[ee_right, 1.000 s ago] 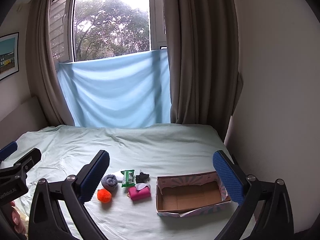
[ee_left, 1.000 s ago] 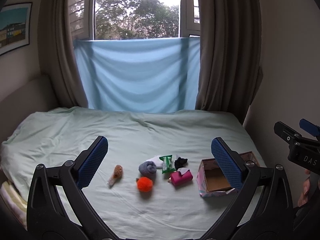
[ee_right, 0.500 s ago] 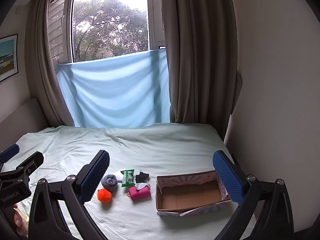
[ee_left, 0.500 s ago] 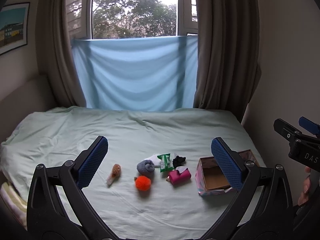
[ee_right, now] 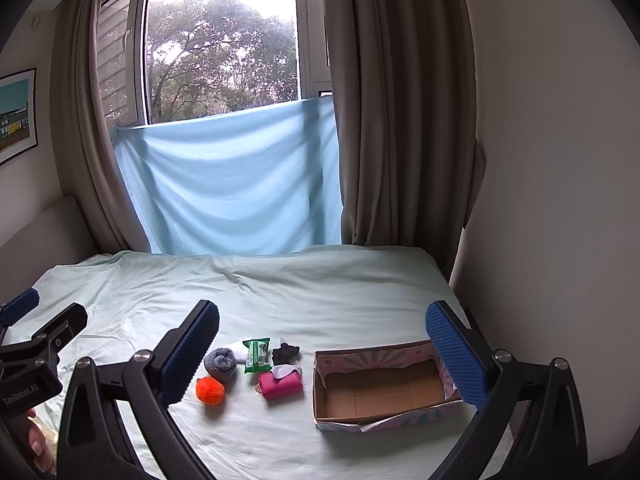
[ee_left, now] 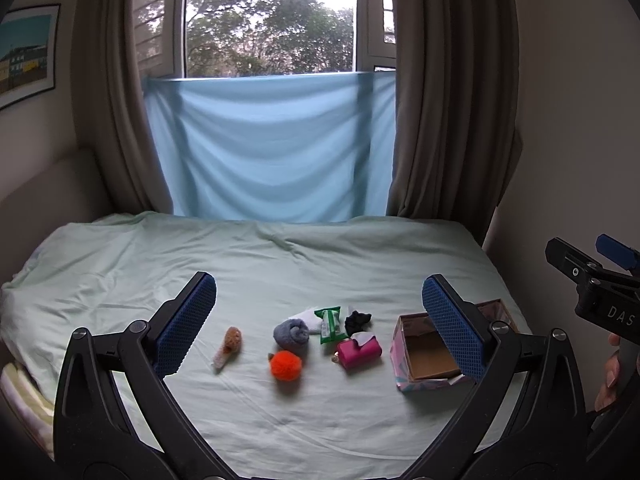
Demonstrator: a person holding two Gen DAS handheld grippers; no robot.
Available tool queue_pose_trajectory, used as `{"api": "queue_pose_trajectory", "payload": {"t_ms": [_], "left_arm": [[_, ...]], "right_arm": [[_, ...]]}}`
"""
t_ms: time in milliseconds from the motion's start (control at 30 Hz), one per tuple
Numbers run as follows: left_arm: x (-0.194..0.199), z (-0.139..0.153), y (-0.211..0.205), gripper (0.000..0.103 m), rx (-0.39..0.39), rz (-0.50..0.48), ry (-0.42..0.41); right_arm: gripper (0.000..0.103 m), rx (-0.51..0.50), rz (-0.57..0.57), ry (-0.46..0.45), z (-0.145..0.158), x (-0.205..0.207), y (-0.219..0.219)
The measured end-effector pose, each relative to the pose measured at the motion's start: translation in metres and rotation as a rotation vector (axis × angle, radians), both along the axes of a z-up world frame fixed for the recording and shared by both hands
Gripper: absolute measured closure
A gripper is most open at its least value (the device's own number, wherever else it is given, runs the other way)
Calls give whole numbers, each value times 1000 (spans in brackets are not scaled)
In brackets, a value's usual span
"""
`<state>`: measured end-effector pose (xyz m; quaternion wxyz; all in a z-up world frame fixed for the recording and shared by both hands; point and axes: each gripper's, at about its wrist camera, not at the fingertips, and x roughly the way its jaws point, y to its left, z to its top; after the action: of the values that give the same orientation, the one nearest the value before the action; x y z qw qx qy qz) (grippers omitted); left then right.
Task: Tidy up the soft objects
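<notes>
Several soft objects lie on the pale green bed sheet [ee_left: 320, 264]: an orange pompom [ee_left: 285, 365] [ee_right: 209, 390], a rolled grey sock [ee_left: 291, 333] [ee_right: 220, 362], a green packet [ee_left: 330, 323] [ee_right: 257, 355], a black scrunchie [ee_left: 357, 321] [ee_right: 285, 353], a pink pouch [ee_left: 358, 352] [ee_right: 280, 385] and a brown plush piece [ee_left: 228, 345]. An open cardboard box [ee_left: 428, 356] [ee_right: 380, 392] stands to their right, empty. My left gripper [ee_left: 320, 332] is open, held above and short of them. My right gripper [ee_right: 328, 356] is open, equally short.
A white cloth [ee_left: 307, 314] lies behind the sock. The wall [ee_right: 560, 200] runs close along the bed's right edge. Curtains [ee_right: 392, 120] and a blue sheet [ee_left: 272, 148] hang behind the bed. The other gripper shows at each view's edge.
Both grippers have drifted slightly; the objects sit a little lower and further off in the left wrist view. Nothing on the bed has moved.
</notes>
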<state>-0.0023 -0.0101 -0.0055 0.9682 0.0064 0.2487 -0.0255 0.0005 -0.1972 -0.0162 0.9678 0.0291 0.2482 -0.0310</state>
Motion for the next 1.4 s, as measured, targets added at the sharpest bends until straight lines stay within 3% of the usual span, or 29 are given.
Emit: {"api": "queue_pose_trajectory", "payload": {"t_ms": [467, 767, 1067, 1233, 1400], "left_arm": [[-7, -4, 3, 1, -12, 27, 24], [-10, -8, 22, 1, 12, 135, 53], [15, -53, 83, 1, 6, 181, 150], [46, -83, 130, 1, -9, 127, 216], [83, -122, 174, 1, 29, 63, 271]], "right_arm": [[0, 0, 13, 15, 0, -1, 5], [0, 4, 82, 31, -1, 9, 9], [0, 31, 130, 118, -39, 37, 48], [0, 56, 97, 172, -61, 55, 89], [0, 94, 58, 226, -91, 79, 129]]}}
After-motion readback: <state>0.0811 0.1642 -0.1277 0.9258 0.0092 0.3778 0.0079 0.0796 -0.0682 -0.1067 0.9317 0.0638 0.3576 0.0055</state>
